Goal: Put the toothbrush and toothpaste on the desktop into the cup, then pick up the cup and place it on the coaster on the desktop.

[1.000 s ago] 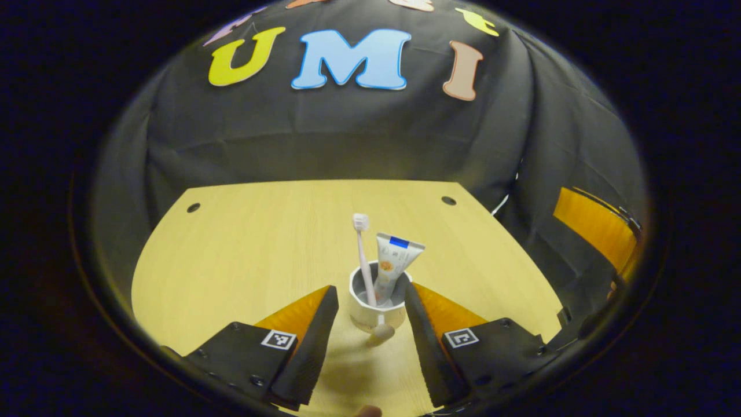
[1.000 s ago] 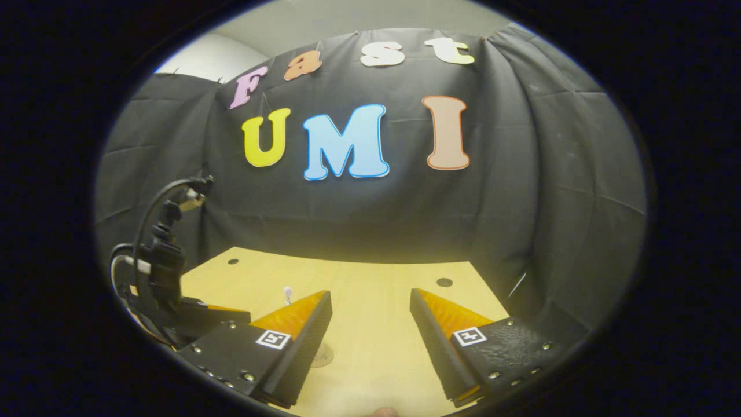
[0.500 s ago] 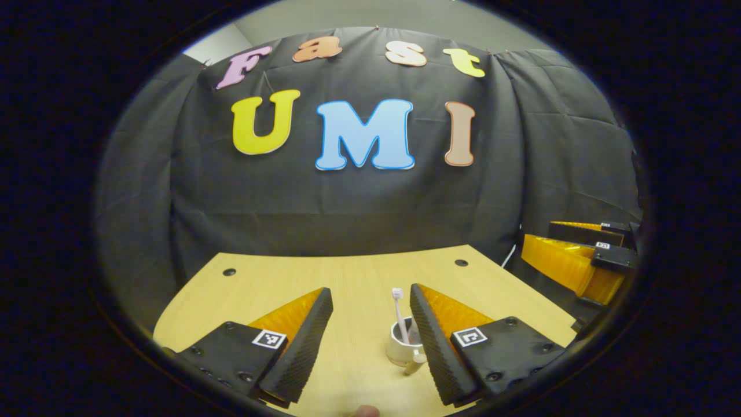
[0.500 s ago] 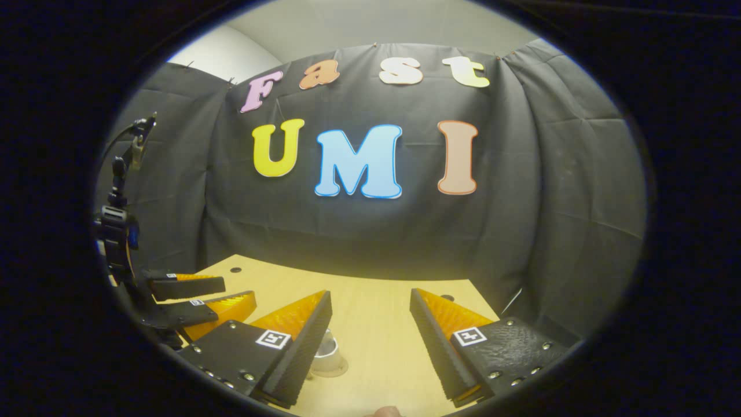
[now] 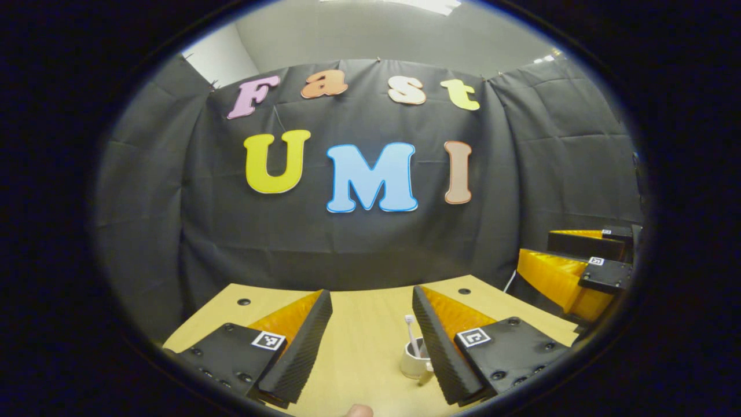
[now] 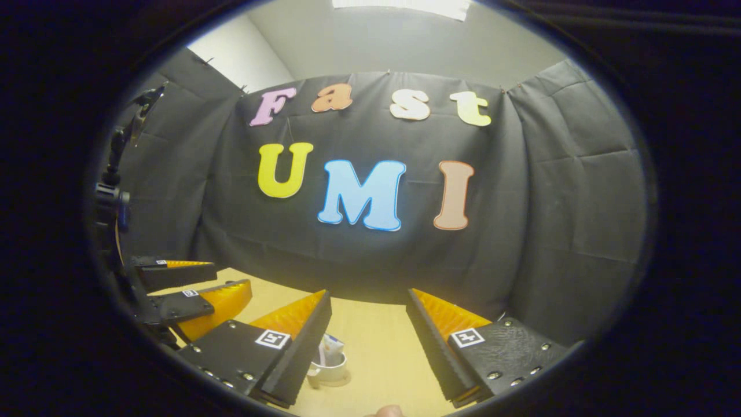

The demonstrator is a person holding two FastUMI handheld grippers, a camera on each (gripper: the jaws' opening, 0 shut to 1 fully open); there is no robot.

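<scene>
In the left gripper view we see our left gripper (image 5: 370, 347) spread wide, holding nothing, above the desk (image 5: 359, 353). Just inside its right finger stands the cup (image 5: 412, 366) on the coaster (image 6: 330, 380), the toothbrush (image 5: 410, 331) upright in it. The right gripper (image 6: 367, 347), likewise spread, has the cup and toothpaste (image 6: 330, 347) beside its left finger.

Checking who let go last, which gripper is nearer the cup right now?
Hard to call, perhaps left: the cup sits against the left gripper's right finger; it is beside the right gripper's left finger. Both open, touching nothing.
</scene>
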